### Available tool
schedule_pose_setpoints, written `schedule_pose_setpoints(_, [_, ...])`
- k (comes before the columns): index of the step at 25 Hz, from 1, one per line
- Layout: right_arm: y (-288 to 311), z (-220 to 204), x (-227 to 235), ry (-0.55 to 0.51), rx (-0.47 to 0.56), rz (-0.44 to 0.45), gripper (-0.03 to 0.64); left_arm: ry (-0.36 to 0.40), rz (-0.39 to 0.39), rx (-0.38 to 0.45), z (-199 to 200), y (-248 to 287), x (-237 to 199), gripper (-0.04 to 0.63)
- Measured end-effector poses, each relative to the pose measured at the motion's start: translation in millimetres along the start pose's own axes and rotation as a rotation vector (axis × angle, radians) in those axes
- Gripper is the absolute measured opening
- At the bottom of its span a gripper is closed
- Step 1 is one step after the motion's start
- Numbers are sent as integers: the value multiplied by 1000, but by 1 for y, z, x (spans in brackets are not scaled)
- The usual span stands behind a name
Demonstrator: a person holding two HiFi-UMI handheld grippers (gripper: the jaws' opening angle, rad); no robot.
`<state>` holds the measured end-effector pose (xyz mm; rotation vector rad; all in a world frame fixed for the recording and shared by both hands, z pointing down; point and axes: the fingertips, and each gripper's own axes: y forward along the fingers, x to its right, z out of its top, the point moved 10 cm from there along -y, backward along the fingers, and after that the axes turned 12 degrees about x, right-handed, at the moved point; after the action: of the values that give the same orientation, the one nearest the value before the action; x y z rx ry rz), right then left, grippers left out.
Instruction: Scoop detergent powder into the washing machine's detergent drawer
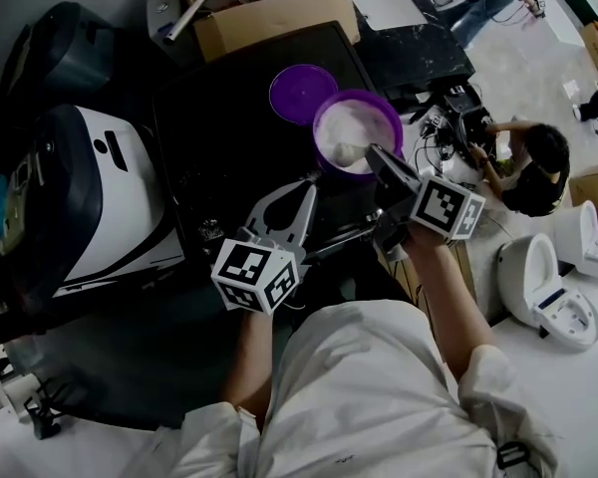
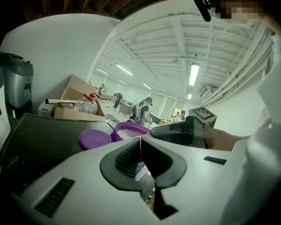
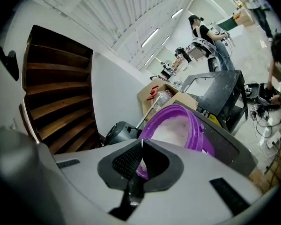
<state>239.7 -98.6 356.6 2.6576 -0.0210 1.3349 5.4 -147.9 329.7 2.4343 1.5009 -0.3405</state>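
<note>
A purple tub (image 1: 391, 118) full of white detergent powder (image 1: 355, 125) stands on a black top (image 1: 229, 137); its purple lid (image 1: 302, 93) lies just behind it. My right gripper (image 1: 371, 150) reaches over the tub's near rim, shut on a pale scoop (image 1: 349, 154) whose bowl sits in the powder. In the right gripper view the tub (image 3: 196, 130) fills the space past the jaws and the scoop's handle (image 3: 135, 186) runs between them. My left gripper (image 1: 307, 182) hovers shut and empty just in front of the tub, pointing at it; the tub (image 2: 131, 131) and lid (image 2: 95, 138) show ahead.
A white and black appliance (image 1: 100, 197) stands at the left. A cardboard box (image 1: 269, 18) with a bottle sits behind the black top. At the right are a black stand with cables (image 1: 448, 108), a crouching person (image 1: 526, 167) and white toilets (image 1: 543, 287).
</note>
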Motion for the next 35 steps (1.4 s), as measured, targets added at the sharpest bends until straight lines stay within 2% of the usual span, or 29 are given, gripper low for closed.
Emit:
schedule_pose_setpoints(10, [-16,-6,7,176,166,-60,8,19,-31,-7,4,-26,-3,21])
schedule_pose_setpoints(15, [-23,-12,6,257,242,-41,9,29,-55,-1,8,-42,-3,21])
schedule_pose_setpoints(19, [-32,-14,-2,278,292,-6,9,26,-74,7,7,-57,-1,21])
schedule_pose_setpoints(28, [-53,-21,-24,314,328,67,11,17,-121,36,4,-76,11,21])
schedule_pose_setpoints(35, [-69,-30,-29,349,299,103,10,21,-128,40,1,-75,28,21])
